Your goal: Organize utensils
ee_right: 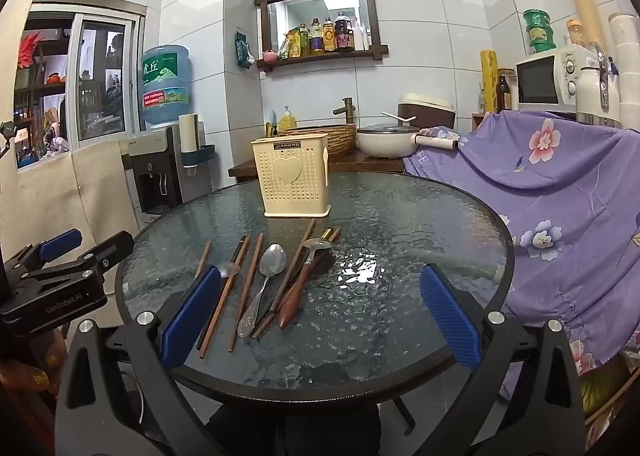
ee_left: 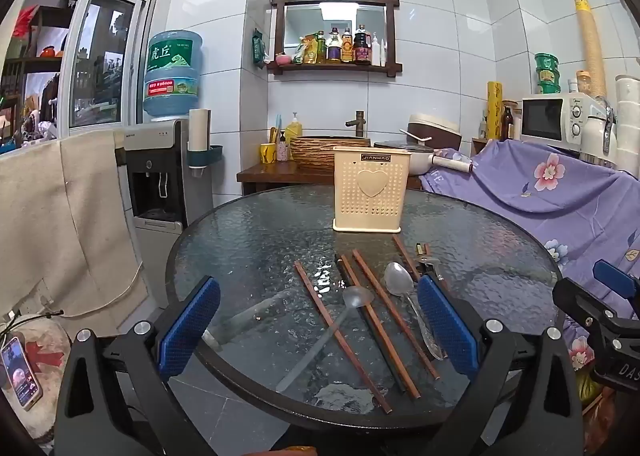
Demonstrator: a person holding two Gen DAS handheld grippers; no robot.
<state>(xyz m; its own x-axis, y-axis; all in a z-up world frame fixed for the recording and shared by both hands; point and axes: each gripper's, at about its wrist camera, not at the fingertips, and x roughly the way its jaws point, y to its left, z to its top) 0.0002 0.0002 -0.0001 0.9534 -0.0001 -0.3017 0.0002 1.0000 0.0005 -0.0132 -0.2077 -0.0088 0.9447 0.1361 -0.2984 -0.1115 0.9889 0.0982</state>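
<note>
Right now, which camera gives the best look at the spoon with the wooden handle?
The right wrist view: the wooden-handled spoon lies in the open on the glass table, bowl to handle end. In the left wrist view only a bit near its bowl shows; the left gripper's blue pad hides the rest.

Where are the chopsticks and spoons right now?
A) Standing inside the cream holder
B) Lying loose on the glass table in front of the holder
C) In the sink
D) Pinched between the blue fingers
B: the chopsticks and spoons lie flat on the glass table, in front of the cream holder.
</note>
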